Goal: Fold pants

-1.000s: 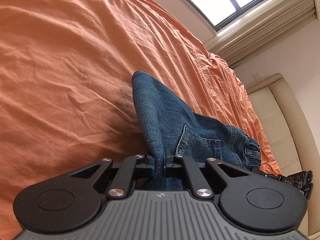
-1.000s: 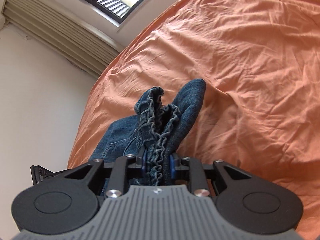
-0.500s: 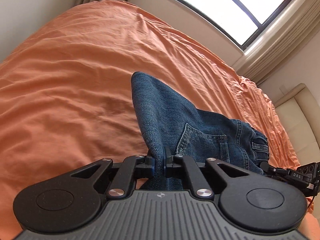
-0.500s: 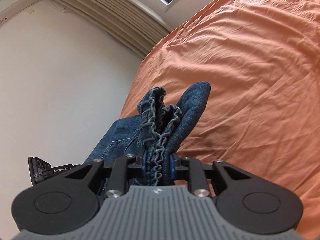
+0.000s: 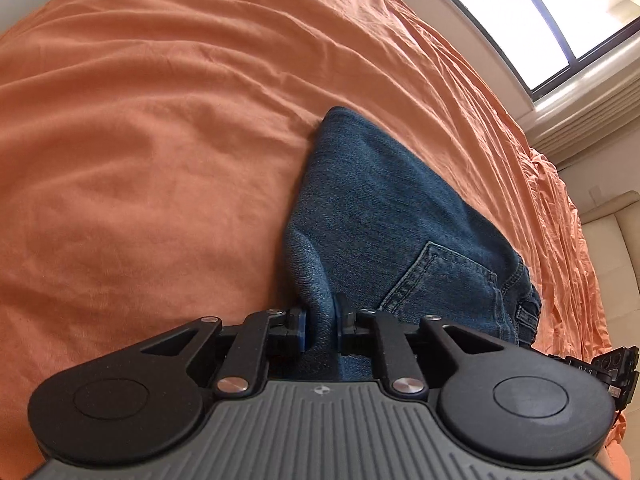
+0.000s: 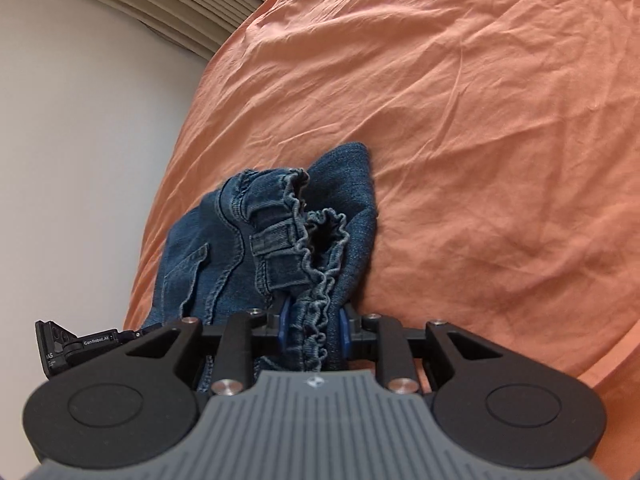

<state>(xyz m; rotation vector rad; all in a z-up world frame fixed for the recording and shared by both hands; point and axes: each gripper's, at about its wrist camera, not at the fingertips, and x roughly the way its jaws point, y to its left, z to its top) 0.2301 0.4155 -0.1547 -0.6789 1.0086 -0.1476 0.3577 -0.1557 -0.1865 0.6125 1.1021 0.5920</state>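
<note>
Folded dark blue denim pants [image 5: 384,216] lie on an orange-sheeted bed [image 5: 160,140]. The left hand-held gripper [image 5: 320,320], jaws just widening, loosely brackets a fold; the right hand-held gripper [image 6: 312,332] pinches the ruffled waistband. Best released together, edges aligned.

The lower part of the jeans [image 5: 384,216] is hidden behind the left gripper [image 5: 319,328] body, so how far the fabric hangs cannot be told. In the right wrist view the elastic waistband [image 6: 316,240] disappears behind the right gripper [image 6: 313,330]. The window [image 5: 560,12] is cut off by the frame edge and washed out.
</note>
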